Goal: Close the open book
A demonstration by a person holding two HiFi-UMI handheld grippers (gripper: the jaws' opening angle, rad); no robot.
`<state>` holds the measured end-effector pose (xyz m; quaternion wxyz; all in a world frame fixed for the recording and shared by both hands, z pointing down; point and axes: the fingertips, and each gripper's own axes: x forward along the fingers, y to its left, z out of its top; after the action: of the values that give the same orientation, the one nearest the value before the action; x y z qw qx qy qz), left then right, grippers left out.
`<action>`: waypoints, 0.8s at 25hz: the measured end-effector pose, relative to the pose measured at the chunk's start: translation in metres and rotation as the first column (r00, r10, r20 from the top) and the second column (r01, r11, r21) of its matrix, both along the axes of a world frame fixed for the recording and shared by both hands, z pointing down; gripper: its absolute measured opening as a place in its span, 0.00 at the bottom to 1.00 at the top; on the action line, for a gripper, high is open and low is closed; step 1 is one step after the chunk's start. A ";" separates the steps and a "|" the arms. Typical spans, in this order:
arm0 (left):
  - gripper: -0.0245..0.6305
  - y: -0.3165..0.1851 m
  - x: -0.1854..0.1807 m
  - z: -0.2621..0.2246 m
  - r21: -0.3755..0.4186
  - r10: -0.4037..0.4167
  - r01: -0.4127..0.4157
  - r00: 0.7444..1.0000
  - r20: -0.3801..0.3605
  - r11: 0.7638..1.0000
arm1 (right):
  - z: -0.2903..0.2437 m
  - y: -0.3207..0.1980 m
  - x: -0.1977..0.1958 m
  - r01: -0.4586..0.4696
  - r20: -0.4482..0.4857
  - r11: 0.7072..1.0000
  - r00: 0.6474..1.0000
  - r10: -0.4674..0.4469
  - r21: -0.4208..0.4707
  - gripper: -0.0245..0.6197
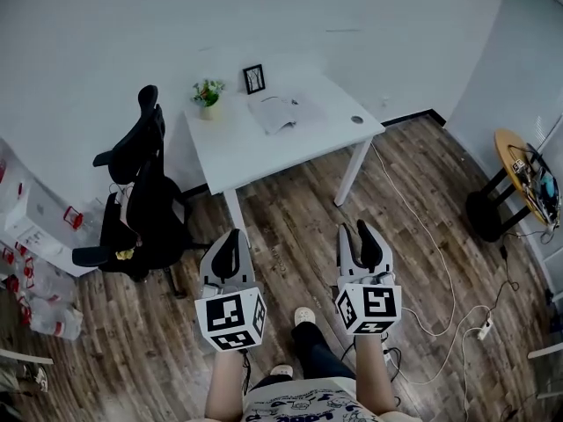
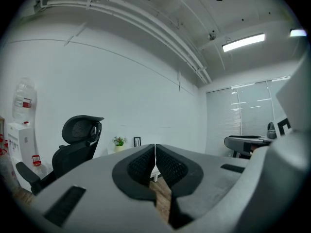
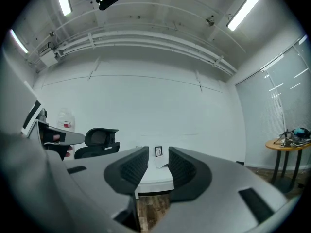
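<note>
The open book (image 1: 280, 112) lies flat on the white table (image 1: 255, 152) at the far side of the room, pages up. Both grippers hang over the wooden floor, well short of the table. My left gripper (image 1: 230, 236) has its jaws together with nothing between them; in the left gripper view the left gripper (image 2: 155, 147) tips meet and hide most of the table. My right gripper (image 1: 357, 229) stands open and empty. Through the gap of the right gripper (image 3: 158, 155) I see the book (image 3: 160, 161) and the table (image 3: 155, 176).
A potted plant (image 1: 208, 93) and a small picture frame (image 1: 254, 78) stand at the table's back edge. A black office chair (image 1: 141, 192) sits left of the table. A round side table (image 1: 526, 176) stands at the right, and cables (image 1: 440, 310) trail over the floor.
</note>
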<state>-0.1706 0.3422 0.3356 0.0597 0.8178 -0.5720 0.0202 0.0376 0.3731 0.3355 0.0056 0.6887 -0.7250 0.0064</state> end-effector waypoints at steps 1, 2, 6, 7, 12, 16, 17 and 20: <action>0.07 -0.010 0.004 -0.001 0.001 -0.007 0.007 1.000 0.000 1.000 | -0.001 -0.011 0.003 0.009 -0.002 1.000 1.000 -0.009 0.000 0.22; 0.07 -0.020 0.008 -0.001 0.002 -0.015 0.015 1.000 0.000 1.000 | -0.002 -0.023 0.007 0.019 -0.005 1.000 1.000 -0.019 0.001 0.22; 0.07 -0.062 0.030 -0.009 0.007 -0.045 0.045 0.999 -0.005 0.999 | -0.012 -0.070 0.028 0.055 -0.015 0.998 0.998 -0.055 0.014 0.22; 0.07 -0.072 0.037 -0.012 0.011 -0.050 0.050 0.999 -0.003 0.999 | -0.015 -0.082 0.035 0.061 -0.015 0.998 0.998 -0.061 0.018 0.22; 0.07 -0.122 0.064 -0.021 0.027 -0.077 0.077 0.997 0.007 0.997 | -0.024 -0.139 0.065 0.080 -0.019 0.996 0.997 -0.079 0.035 0.22; 0.07 -0.157 0.080 -0.016 0.025 -0.100 0.100 0.995 0.012 0.995 | -0.019 -0.177 0.083 0.098 -0.042 0.995 0.994 -0.097 0.033 0.22; 0.07 -0.164 0.083 -0.016 0.026 -0.105 0.105 0.994 0.014 0.994 | -0.018 -0.185 0.087 0.102 -0.046 0.994 0.994 -0.101 0.033 0.22; 0.07 -0.182 0.091 -0.013 0.024 -0.119 0.118 0.993 0.021 0.993 | -0.015 -0.208 0.097 0.112 -0.051 0.993 0.993 -0.111 0.032 0.22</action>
<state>-0.0792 0.1605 0.3222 0.0450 0.7827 -0.6204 0.0192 0.1347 0.1655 0.3205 0.0115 0.6470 -0.7620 -0.0234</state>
